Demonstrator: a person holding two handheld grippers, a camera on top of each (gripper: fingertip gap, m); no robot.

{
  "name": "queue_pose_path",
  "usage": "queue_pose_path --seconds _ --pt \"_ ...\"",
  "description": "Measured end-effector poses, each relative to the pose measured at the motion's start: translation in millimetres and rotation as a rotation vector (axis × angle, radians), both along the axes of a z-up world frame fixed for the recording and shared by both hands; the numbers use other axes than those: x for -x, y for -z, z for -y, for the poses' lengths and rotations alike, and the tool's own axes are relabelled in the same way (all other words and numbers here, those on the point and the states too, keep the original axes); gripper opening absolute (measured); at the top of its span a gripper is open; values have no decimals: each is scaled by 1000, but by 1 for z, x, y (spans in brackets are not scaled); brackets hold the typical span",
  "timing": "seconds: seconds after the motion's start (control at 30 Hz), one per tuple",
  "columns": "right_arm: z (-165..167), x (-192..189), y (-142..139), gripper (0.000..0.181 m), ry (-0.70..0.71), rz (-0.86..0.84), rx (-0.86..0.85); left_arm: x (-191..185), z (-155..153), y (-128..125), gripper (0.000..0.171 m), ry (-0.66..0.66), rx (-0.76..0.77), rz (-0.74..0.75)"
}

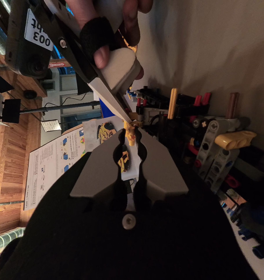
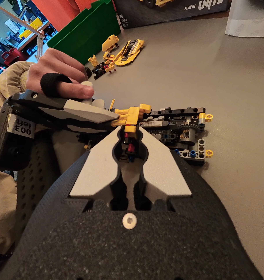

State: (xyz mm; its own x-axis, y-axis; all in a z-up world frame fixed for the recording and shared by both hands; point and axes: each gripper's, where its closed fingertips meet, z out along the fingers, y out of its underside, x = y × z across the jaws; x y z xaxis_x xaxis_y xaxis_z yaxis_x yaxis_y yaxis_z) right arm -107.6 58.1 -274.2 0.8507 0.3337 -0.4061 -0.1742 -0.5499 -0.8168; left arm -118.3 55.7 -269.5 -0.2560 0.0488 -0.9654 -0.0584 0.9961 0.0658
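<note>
Both tongs pinch one yellow brick cluster on a half-built chassis

Nearest the right wrist camera, the right tongs point(image 2: 129, 128) are clamped on a yellow brick cluster point(image 2: 132, 116) atop the black-and-grey chassis point(image 2: 181, 128). From the left, the left tongs point(image 2: 115, 119) close on the same cluster's near-left end. Gears, beams and pins lie exposed, so the build looks partly done. Farther on the grey tabletop point(image 2: 204, 68), loose yellow body panels point(image 2: 128, 53) lie unattached, well apart from the chassis, before a green bin point(image 2: 86, 36) and a dark box point(image 2: 166, 13)
</note>
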Motion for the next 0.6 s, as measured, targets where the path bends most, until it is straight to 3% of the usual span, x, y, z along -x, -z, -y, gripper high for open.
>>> queue_pose_path --seconds 0.37,0.6 --pt "1 0 0 14 -5 -10 2 6 -11 2 15 -66 -6 -60" --pt "1 1 0 14 -4 -18 5 4 -9 1 16 -40 4 -54"
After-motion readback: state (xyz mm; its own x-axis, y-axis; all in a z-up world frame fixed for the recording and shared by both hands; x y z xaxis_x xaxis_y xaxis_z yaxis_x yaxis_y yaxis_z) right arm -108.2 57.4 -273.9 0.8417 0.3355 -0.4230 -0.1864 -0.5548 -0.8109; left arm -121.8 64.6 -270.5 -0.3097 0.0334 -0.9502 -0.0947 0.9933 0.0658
